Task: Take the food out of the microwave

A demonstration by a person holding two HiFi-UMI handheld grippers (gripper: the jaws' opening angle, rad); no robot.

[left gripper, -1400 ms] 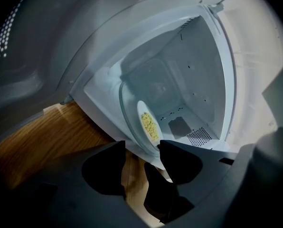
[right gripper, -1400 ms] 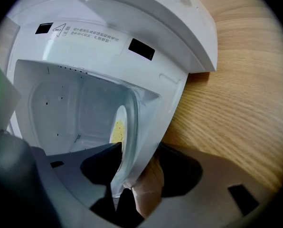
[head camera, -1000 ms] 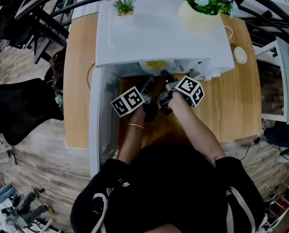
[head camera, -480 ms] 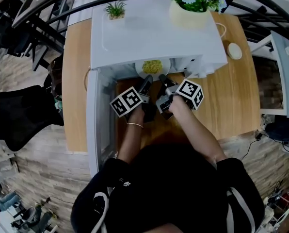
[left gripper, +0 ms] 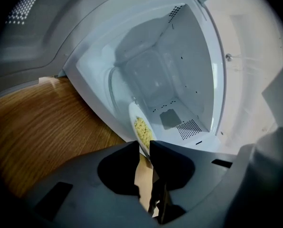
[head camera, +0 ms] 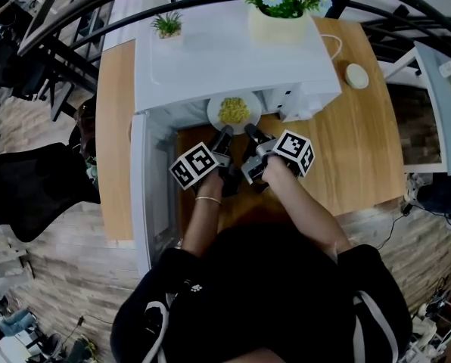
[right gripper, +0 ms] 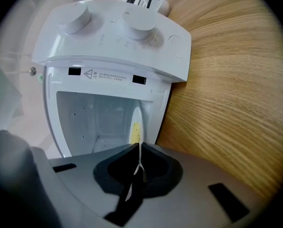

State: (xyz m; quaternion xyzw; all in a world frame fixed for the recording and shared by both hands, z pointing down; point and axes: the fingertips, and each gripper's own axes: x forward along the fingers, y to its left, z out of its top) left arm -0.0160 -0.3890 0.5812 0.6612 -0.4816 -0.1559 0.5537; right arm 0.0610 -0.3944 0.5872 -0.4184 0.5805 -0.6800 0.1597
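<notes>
Jaws, left gripper (left gripper: 142, 145): drawn close on the near rim of the plate (left gripper: 133, 118), which is pinched between the two dark pads.
Jaws, right gripper (right gripper: 138, 146): shut onto the same plate's thin white rim, seen edge-on as a pale line running down between them.
Position of the plate: gripped at two neighbouring spots on its near edge. It is held at the mouth of the microwave (head camera: 225, 51), and most of it shows in front of the top's front edge in the head view.
Heap of food (head camera: 234, 110): yellow, piled at the middle of the plate and touched by neither gripper.
Inside of the cavity (left gripper: 170, 80): white-walled, with perforated patches on its walls.
State of the door (head camera: 151, 195): swung open to the person's left.
Face of the control panel (right gripper: 127, 42): set to the right of the opening, with two round knobs (right gripper: 140, 20) on it.
Top of the microwave: a flower pot (head camera: 275, 17) is stood at the right rear, a small green plant (head camera: 167, 25) at the left rear.
Surface of the table (head camera: 362, 142): light wood, with the microwave carried on it. Bare wood is seen beneath the grippers.
Side of the table: a round white object (head camera: 356, 75) is laid to the right of the microwave, well apart from the grippers.
</notes>
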